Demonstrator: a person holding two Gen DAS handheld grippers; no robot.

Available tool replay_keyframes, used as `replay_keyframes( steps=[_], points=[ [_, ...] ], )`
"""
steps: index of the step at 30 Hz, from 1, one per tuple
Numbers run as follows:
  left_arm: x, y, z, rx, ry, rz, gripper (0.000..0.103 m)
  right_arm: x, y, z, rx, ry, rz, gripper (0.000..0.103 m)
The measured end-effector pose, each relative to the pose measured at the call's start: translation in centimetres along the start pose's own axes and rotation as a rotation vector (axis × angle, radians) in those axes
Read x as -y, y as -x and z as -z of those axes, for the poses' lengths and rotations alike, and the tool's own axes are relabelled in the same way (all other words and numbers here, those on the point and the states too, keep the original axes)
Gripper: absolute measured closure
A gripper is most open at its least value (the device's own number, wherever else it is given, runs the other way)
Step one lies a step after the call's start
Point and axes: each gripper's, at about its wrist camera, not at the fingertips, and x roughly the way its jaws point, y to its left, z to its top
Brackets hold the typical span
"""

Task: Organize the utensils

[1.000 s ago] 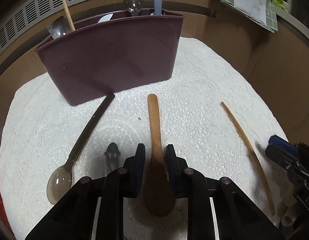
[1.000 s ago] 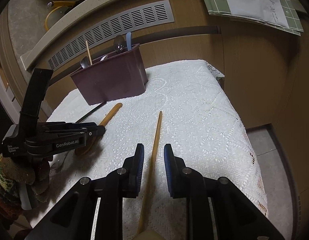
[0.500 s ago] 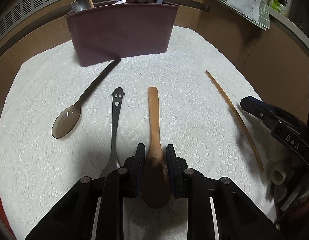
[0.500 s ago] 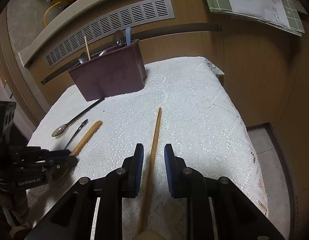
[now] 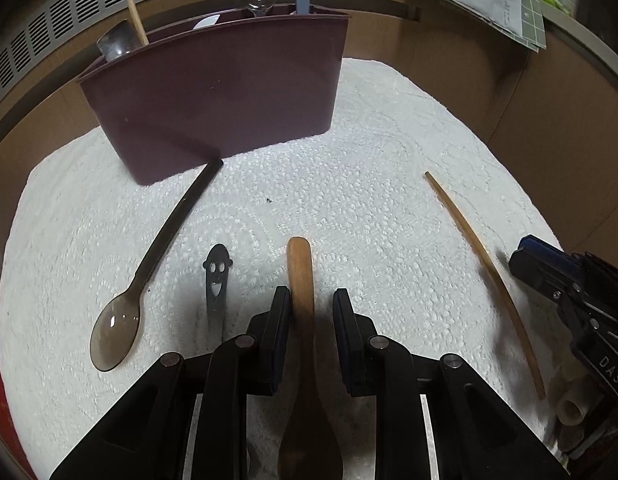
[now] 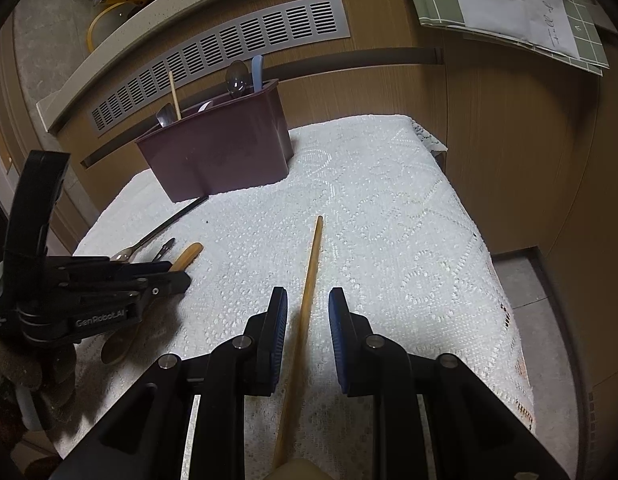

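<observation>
A maroon utensil holder stands at the back of the white lace cloth, with several utensils in it. A wooden spoon lies between the fingers of my open left gripper, handle pointing away. A grey plastic spoon and a smiley-handled metal utensil lie to its left. A thin wooden stick lies between the fingers of my open right gripper. The stick also shows in the left wrist view. The holder appears in the right wrist view too.
The cloth-covered table ends at a wooden cabinet wall with a vent grille behind the holder. A green checked cloth hangs over the counter edge at upper right. The table drops off to the floor on the right.
My left gripper has moved forward along the wooden spoon toward the holder, which looks nearer. The right gripper stays over the stick.
</observation>
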Motion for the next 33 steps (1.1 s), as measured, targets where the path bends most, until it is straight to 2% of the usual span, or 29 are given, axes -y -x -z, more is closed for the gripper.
replay_keyframes(
  steps=[7, 13, 14, 16, 18, 22, 26, 33],
  points=[
    [-0.3, -0.1, -0.1, -0.001, 0.005, 0.018, 0.08, 0.1, 0.1, 0.0, 0.001, -0.002, -0.003, 0.083],
    [-0.7, 0.5, 0.8, 0.035, 0.014, 0.037, 0.081, 0.1, -0.2, -0.1, -0.021, -0.003, 0.001, 0.083],
    [-0.9, 0.7, 0.9, 0.04, 0.032, 0.054, 0.082, 0.1, -0.4, -0.1, -0.029, -0.003, 0.0, 0.083],
    [-1.7, 1.3, 1.3, 0.047, 0.075, 0.1, 0.092, 0.0, -0.6, -0.3, -0.045, 0.004, -0.002, 0.083],
    [-2.3, 2.8, 1.9, 0.084, 0.11, 0.133, 0.092, -0.3, -0.5, -0.6, -0.052, 0.026, 0.004, 0.083],
    [-3.8, 7.4, 3.5, 0.214, 0.161, 0.148, 0.092, -1.3, -0.2, -1.9, -0.046, 0.116, 0.055, 0.083],
    [-4.9, 10.7, 4.4, 0.296, 0.188, 0.151, 0.092, -1.3, -2.4, -3.5, -0.149, 0.108, 0.035, 0.083],
    [-6.3, 12.3, 5.3, 0.34, 0.223, 0.16, 0.092, -1.8, -6.8, -4.7, -0.254, 0.082, 0.125, 0.083]
  ],
)
